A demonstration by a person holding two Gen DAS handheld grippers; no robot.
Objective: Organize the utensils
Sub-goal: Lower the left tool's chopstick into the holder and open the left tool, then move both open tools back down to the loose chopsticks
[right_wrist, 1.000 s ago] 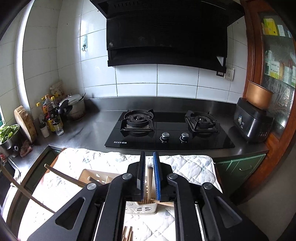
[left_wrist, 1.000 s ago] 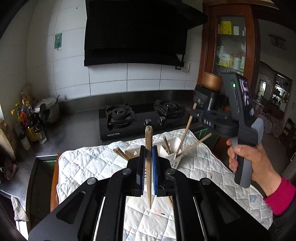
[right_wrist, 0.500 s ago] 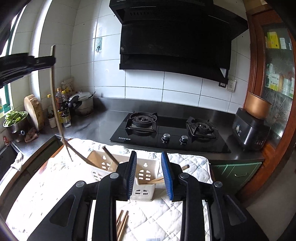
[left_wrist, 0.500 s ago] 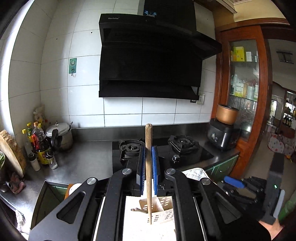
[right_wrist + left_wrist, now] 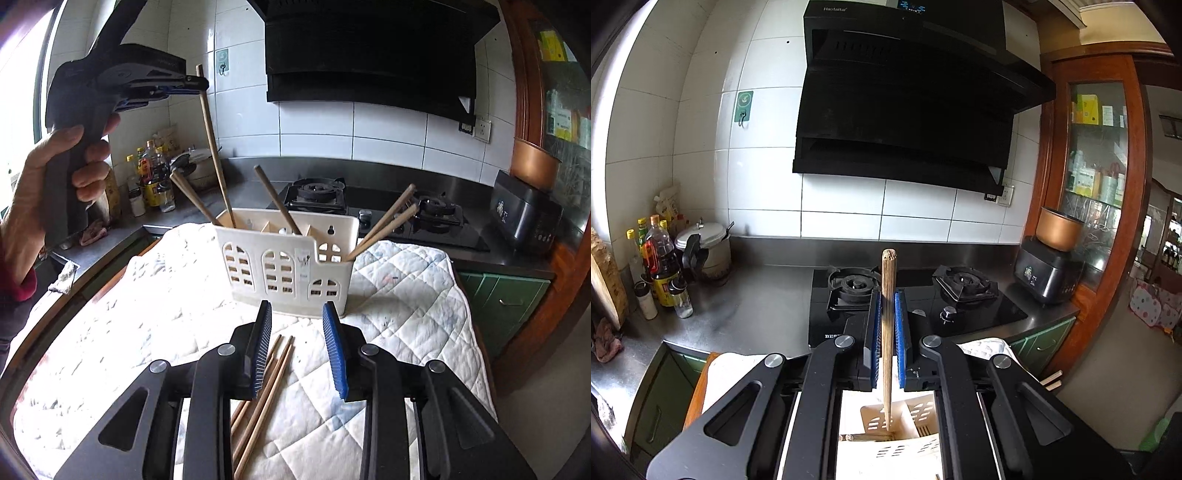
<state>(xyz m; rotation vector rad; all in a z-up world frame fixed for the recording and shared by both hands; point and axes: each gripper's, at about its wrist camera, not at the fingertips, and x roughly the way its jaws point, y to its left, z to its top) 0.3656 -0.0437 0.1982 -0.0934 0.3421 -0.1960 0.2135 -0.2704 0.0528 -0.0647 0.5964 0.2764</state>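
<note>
— Where's your chopstick (image 5: 887, 332)?
— Clamped upright in your left gripper (image 5: 887, 343), tip inside the white utensil caddy's (image 5: 288, 266) left compartment.
— And your right gripper (image 5: 297, 354)?
— Jaws apart, holding nothing, above loose chopsticks (image 5: 264, 384) on the quilted cloth (image 5: 406, 302).

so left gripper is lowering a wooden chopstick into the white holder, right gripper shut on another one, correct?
Not quite: the right gripper is open and holds nothing, per the right wrist view. The left gripper does hold a wooden chopstick over the white slotted plastic holder.
</note>
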